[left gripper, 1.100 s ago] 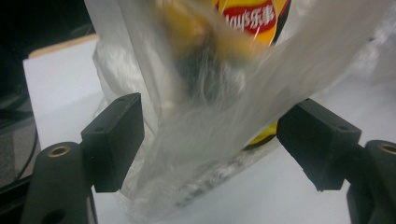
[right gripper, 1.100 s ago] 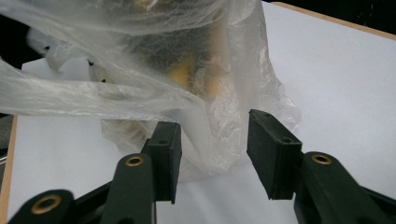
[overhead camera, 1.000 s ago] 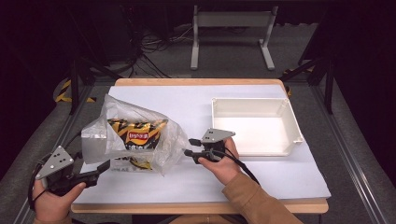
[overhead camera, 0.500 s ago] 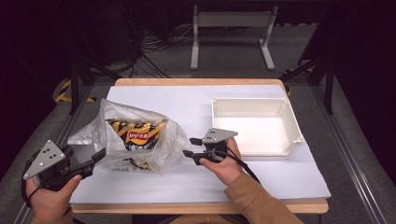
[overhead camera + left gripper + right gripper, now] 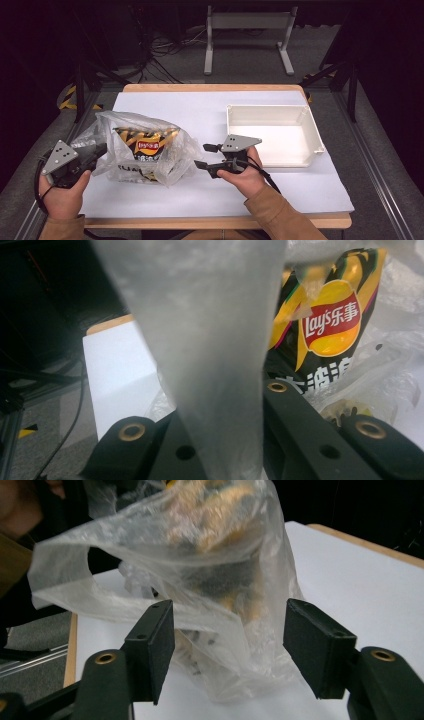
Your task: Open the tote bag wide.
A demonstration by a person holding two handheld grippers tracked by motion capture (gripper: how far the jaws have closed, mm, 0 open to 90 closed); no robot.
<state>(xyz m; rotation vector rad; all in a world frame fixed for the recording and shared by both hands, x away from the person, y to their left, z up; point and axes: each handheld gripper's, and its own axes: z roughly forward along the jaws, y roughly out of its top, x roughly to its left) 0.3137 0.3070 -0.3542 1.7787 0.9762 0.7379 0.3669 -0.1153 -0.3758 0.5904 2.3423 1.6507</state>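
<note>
A clear plastic bag lies on the table's left half with a black-and-yellow Lay's chip packet inside. My left gripper, at the bag's left side, has just been closing and is shut on a strip of the bag's film. That handle strip runs up between the jaws in the left gripper view, with the chip packet behind it. My right gripper has just been opening and stands open at the bag's right side. Its pads touch nothing, and the plastic bag sits just ahead.
An empty white tray stands at the right on the white table cover. The wooden table edge runs along the front. Dark floor, cables and a metal stand lie beyond the far edge.
The left gripper moved left and closed on the bag's handle, drawing the film out to that side. The right gripper's jaws spread wider and rose slightly beside the bag.
</note>
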